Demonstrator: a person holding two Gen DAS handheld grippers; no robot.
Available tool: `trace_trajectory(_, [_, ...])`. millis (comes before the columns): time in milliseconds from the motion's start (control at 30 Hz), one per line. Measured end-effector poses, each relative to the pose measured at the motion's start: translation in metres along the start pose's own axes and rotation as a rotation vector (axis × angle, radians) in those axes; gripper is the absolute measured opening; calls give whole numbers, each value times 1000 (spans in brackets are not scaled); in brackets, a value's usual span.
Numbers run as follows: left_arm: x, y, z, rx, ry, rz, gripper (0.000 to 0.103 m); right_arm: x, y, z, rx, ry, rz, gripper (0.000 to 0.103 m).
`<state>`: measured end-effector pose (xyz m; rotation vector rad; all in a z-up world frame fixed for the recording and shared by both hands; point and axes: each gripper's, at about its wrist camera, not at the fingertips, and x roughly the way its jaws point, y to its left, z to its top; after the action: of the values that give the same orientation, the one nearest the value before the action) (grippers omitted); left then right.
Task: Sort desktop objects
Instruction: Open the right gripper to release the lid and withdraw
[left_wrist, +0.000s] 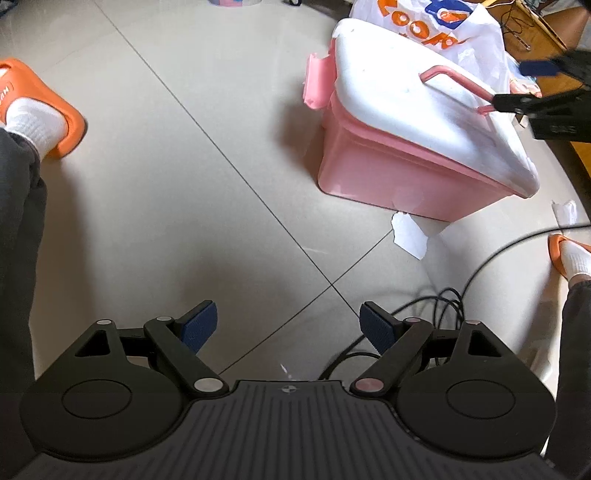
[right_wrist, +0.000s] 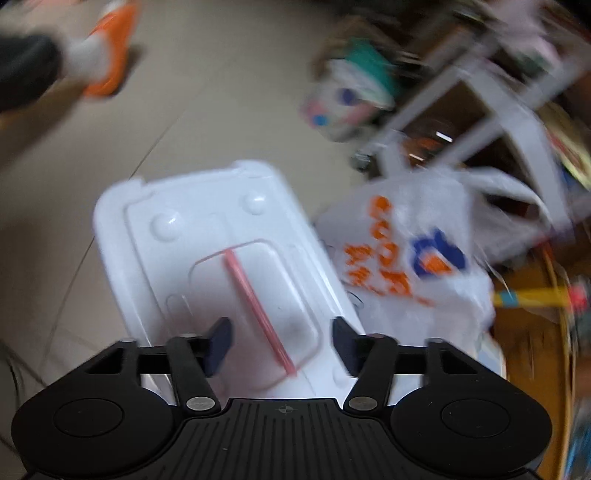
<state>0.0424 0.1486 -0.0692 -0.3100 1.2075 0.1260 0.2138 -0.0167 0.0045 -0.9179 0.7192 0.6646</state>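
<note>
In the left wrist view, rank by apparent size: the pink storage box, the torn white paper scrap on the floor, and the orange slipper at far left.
1. pink storage box
2. orange slipper
3. white paper scrap

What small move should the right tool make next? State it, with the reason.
Probably lower the right tool and close it on the pink handle of the white lid: it is open, the handle runs between its fingers ungripped, and the lid covers the pink storage box.
</note>
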Motion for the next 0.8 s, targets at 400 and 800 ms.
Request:
trace_trajectory(400, [-49,-26,-21,45,-141,2,87,-100,2,-96,707,31,-67,65])
trace_trajectory(800, [-100,-54,-54,78,-283,1,87,-176,56,-169,1022,57,-150,65])
